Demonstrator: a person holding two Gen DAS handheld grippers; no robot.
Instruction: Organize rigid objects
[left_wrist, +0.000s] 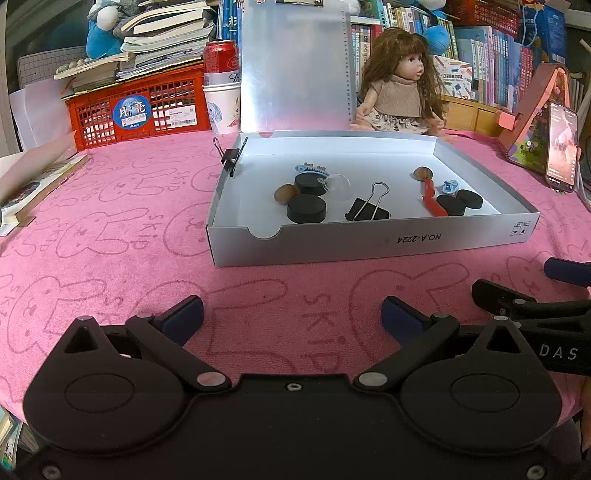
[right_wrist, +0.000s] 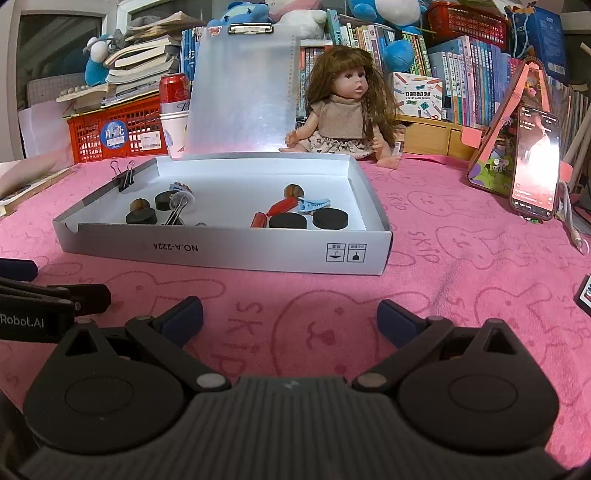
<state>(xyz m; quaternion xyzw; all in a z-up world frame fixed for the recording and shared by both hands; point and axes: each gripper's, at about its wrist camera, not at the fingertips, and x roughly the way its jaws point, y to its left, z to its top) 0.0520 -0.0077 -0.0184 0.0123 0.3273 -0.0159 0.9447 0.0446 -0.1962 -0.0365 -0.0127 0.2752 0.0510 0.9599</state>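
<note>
A shallow grey box (left_wrist: 369, 243) (right_wrist: 221, 251) lies on the pink cloth with its lid standing up behind it. Inside are several black discs (left_wrist: 306, 208) (right_wrist: 288, 220), a black binder clip (left_wrist: 367, 212), a red clip (left_wrist: 430, 199) (right_wrist: 280, 207), a blue clip (left_wrist: 448, 186) (right_wrist: 313, 204), brown round pieces (left_wrist: 285, 192) and a clear dome (left_wrist: 337, 184). Another binder clip (left_wrist: 231, 157) (right_wrist: 125, 176) grips the box's left wall. My left gripper (left_wrist: 291, 317) is open over bare cloth in front of the box. My right gripper (right_wrist: 290, 317) is open too, nothing between its fingers.
A doll (left_wrist: 400, 85) (right_wrist: 347, 110) sits behind the box. A phone (left_wrist: 561, 147) (right_wrist: 535, 162) leans on a stand at the right. A red crate (left_wrist: 136, 107) with books, a can (left_wrist: 221, 61) and paper cups stand at the back left. Bookshelves fill the background.
</note>
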